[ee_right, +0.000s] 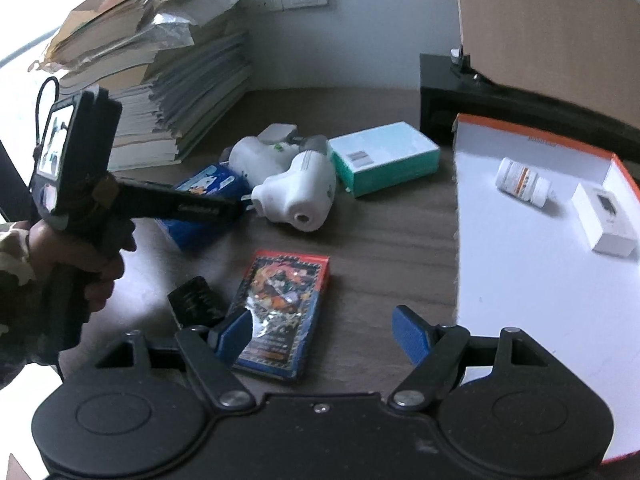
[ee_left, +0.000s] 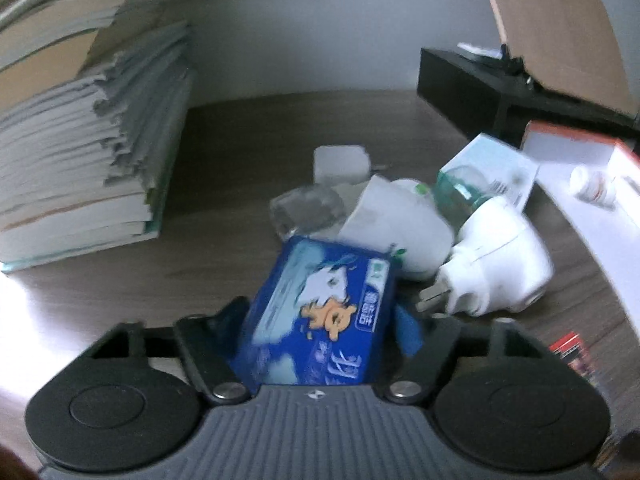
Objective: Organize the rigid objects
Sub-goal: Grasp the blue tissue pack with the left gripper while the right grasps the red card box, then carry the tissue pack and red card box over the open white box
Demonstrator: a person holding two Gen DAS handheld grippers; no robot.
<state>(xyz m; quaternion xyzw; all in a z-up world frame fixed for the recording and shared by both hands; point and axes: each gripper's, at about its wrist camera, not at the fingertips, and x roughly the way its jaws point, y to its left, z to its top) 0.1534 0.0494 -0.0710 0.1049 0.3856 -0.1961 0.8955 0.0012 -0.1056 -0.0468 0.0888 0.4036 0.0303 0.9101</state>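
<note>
Blue box: we have the blue carton [ee_left: 316, 312] between the fingers of the left gripper [ee_left: 320, 320], which sit close against its 2 sides; it looks gripped, though blur keeps us from being sure the pads press. It lies on the wooden desk [ee_right: 384, 232], in front of the white devices.
Card pack: the red-edged pack [ee_right: 280, 312] lies flat on the desk under the right gripper [ee_right: 324, 328], whose jaws stand wide; the left blue pad [ee_right: 236, 332] is at the pack's edge, the other pad well off it, nothing held.
White tray: the orange-rimmed tray [ee_right: 520, 280] to the right already holds 2 things, a pill bottle [ee_right: 524, 182] and a small white box [ee_right: 604, 220], lying apart.
Still on the desk: 2 white plug-in devices [ee_right: 296, 188] touching each other, a teal box [ee_right: 384, 156] just beside them, and a small dark object [ee_right: 196, 300] beside the card pack.
Surroundings: a stack of books and papers [ee_right: 160, 92] stands at the back left.
Progress: we judge the tray to be the collecting place, so 2 items look done and about 6 remain; the task seems under halfway.
</note>
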